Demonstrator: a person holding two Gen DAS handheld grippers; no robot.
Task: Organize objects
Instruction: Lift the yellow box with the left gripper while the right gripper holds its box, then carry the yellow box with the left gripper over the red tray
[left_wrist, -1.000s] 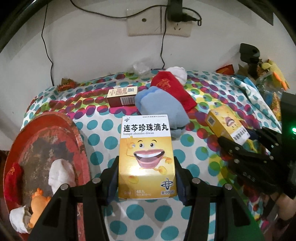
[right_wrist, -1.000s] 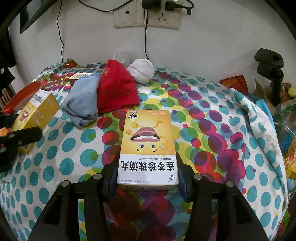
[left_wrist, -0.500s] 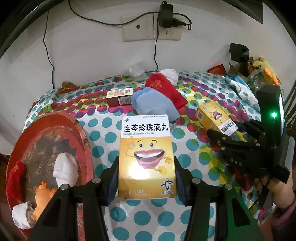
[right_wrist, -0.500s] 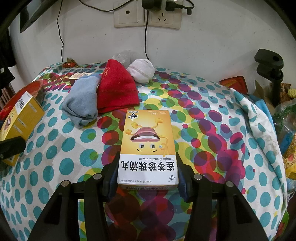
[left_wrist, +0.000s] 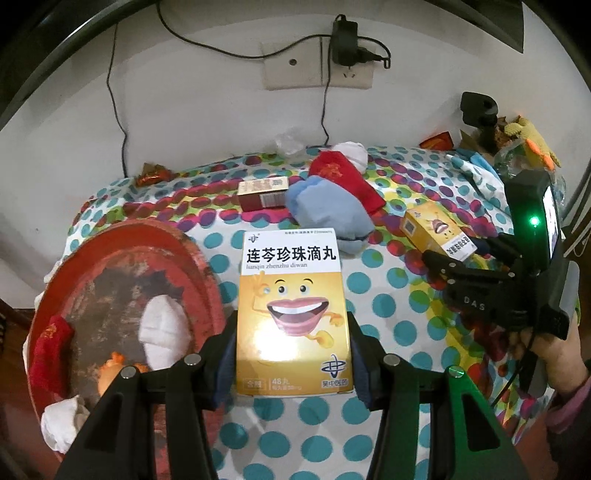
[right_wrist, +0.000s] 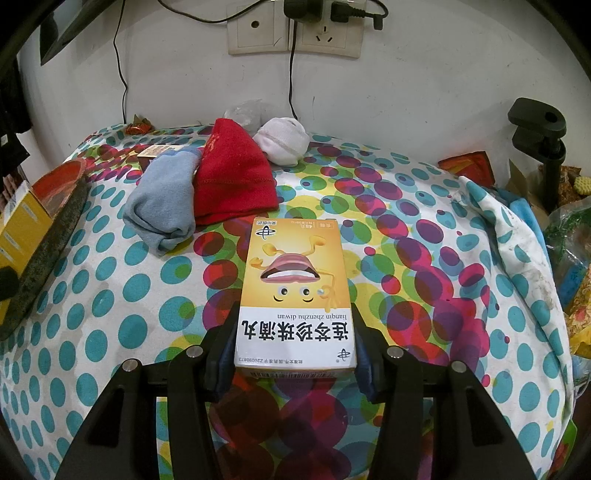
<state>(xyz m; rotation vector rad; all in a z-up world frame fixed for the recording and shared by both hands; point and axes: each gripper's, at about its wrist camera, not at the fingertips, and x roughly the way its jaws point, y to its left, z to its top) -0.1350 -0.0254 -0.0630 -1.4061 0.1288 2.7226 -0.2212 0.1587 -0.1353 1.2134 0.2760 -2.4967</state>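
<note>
Left wrist view: the left gripper (left_wrist: 293, 363) has its jaws clamped on a yellow medicine box (left_wrist: 291, 310) held above the bench just right of the red tray (left_wrist: 192, 251), whose raised rim could, I judge, catch the box's corner on a low swing. Right wrist view: the right gripper (right_wrist: 293, 363) is clamped on a second yellow box (right_wrist: 295, 291) over open spotted cloth (right_wrist: 424, 280), in front of the red sock (right_wrist: 232, 181), where the bench falls away rightward and a loose release could drop it.
</note>
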